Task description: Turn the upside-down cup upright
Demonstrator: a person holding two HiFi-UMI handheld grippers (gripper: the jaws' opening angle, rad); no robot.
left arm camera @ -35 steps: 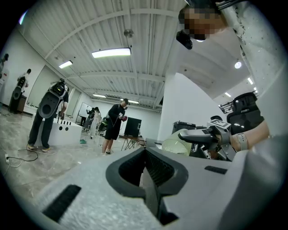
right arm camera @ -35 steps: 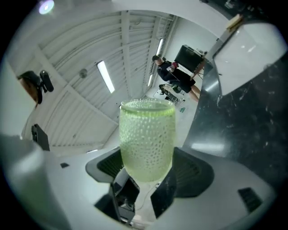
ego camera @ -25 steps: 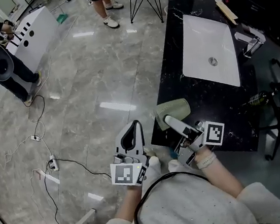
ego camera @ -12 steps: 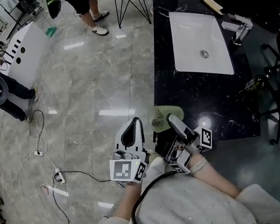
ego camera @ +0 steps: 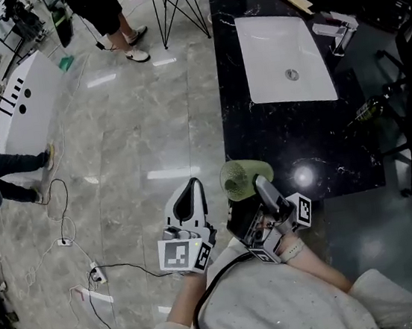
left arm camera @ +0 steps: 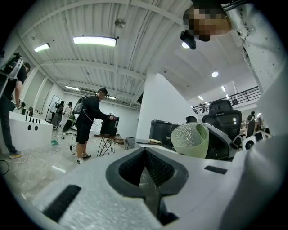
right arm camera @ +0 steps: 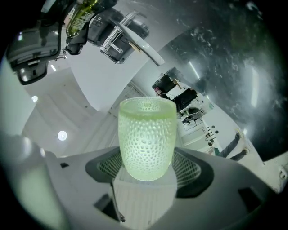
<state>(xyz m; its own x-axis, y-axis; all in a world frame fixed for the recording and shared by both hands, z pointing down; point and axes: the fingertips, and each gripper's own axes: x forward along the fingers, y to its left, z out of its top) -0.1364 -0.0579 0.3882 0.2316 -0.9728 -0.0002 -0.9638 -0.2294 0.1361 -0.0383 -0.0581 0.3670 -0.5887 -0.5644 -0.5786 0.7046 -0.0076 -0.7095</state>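
A grey marble floor point(ego camera: 125, 125) is taking up the left half of the head view, with a black cable point(ego camera: 66, 216) trailing across it and another person point(ego camera: 107, 15) standing at its far end beside a wire-legged table point(ego camera: 170, 3). A black marbled worktop point(ego camera: 278, 139) is running along the right, and a white rectangular sink point(ego camera: 281, 48) is sitting in its far half, with a chrome faucet point(ego camera: 335, 28) standing at the sink's right edge.

The person wearing the camera is holding both tools close to the body. The left gripper point(ego camera: 192, 188) is hanging over the floor, just off the worktop's left edge. In the left gripper view its jaws are resting together with nothing between them.

The right gripper point(ego camera: 250, 183) is reaching over the near left corner of the worktop and is clamping the green dimpled cup point(ego camera: 238, 176). In the right gripper view the ribbed pads are pressing on both sides of the cup's rounded bottom end, while its flat rim is pointing away from the tool. From the left gripper view the cup is showing tilted, its mouth turned up and to the side. It is sitting just beside the tip of the left gripper without touching it, and well apart from the sink.
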